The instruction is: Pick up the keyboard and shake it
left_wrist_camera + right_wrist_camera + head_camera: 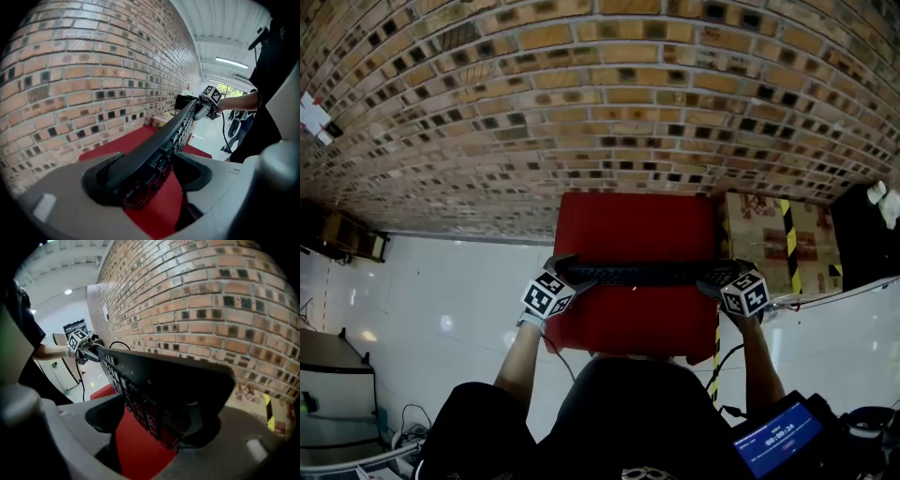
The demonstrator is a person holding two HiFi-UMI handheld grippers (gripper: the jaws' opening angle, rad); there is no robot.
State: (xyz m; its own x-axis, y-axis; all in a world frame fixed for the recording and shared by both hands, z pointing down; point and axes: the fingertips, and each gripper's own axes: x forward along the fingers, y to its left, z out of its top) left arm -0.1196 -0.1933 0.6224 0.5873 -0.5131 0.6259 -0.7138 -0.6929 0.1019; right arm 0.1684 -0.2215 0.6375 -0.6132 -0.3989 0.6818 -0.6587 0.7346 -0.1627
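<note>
The keyboard (pixel 647 274) hangs over the red counter (pixel 628 328) in front of the brick wall (pixel 581 94), held at both ends. The left gripper (pixel 565 274) has its jaws closed on the left end, and the right gripper (pixel 719 277) has its jaws closed on the right end. In the left gripper view the keyboard (pixel 161 138) runs straight away from the jaws toward the other gripper (pixel 206 101), and the right gripper view shows the same from the far side, with the end of the keyboard (pixel 159 380) filling the gap between the jaws. Its long axis lies across the person's body, level from side to side, and the board is tipped up on its long edge, so the head view sees it nearly edge-on. Red surface shows beneath it in both gripper views, so it looks clear of the counter. Neither hand is nearer; each has one end, so a shake would need both to move together.
</note>
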